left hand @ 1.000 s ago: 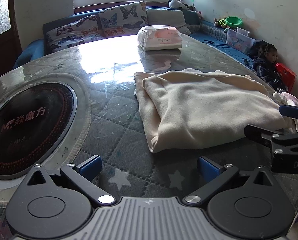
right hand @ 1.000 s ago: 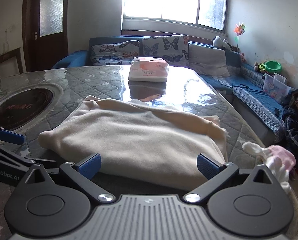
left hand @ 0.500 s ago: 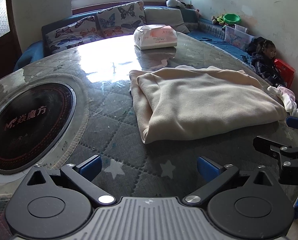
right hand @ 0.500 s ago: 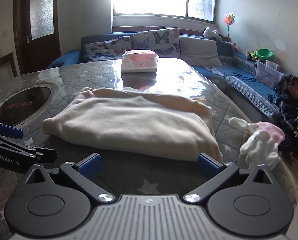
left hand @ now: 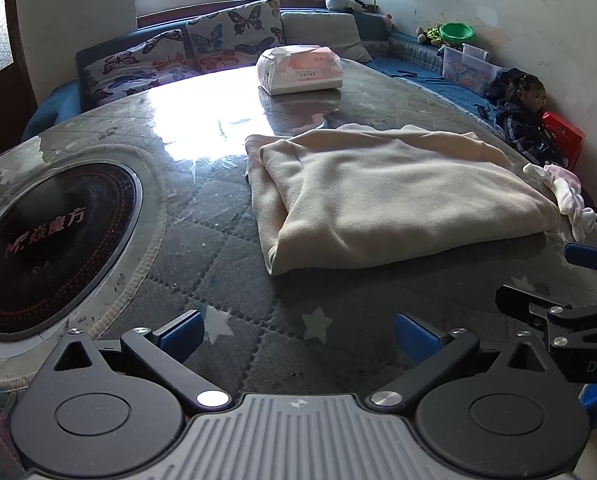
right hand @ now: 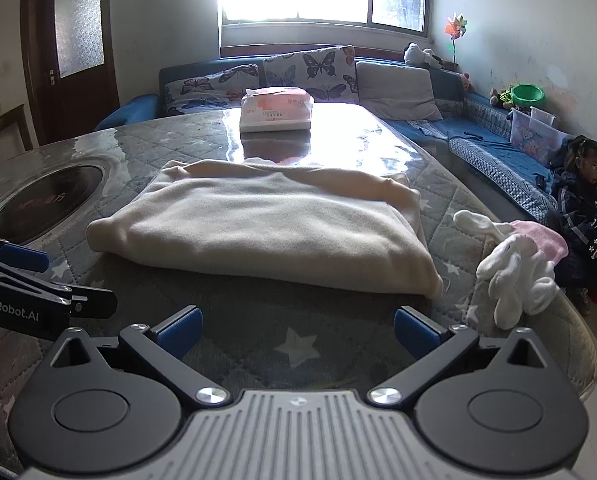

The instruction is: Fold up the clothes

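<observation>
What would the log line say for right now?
left gripper: open, empty | right gripper: open, empty | cream garment: folded, on table | white-pink cloth: unfolded, beside it

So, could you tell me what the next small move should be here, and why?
Probably swing the right claw toward the small white and pink garment at the table's right edge. The cream garment already lies folded flat, both claws are open and empty, and that crumpled piece sits beside it, unfolded.

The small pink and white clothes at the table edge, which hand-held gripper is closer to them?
Right. The right hand-held gripper hangs open just short of the pink and white clothes, which lie ahead to its right. The left hand-held gripper is open farther off, beyond the folded cream garment.
</observation>
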`<state>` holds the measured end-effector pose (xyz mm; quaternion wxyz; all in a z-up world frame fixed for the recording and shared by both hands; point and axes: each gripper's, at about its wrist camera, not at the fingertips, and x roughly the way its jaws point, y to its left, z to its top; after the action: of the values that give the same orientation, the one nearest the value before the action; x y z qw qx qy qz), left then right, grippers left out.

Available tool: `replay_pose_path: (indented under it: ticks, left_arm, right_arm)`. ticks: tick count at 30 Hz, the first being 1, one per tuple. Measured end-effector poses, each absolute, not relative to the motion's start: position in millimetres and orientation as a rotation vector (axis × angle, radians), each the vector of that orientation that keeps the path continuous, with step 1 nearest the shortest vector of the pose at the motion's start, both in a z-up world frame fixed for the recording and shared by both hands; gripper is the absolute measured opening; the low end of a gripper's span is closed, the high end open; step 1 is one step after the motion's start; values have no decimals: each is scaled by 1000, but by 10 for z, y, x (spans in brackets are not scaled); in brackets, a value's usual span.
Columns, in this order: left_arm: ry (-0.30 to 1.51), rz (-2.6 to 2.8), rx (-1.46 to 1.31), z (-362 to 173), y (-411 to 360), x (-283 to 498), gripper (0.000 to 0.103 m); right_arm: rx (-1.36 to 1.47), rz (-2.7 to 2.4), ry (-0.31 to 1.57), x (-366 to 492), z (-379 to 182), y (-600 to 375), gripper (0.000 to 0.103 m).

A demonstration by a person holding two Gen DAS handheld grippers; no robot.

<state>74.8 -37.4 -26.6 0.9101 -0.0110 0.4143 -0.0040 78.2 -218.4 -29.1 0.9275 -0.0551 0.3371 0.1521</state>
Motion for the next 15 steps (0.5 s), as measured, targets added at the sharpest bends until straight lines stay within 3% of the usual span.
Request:
replay_pose_path:
  ticks: [15]
  left_arm:
    - [873, -27, -28, -259, -412, 726, 103]
  right_arm:
    - [-118, 310, 688, 727, -285, -2204, 103]
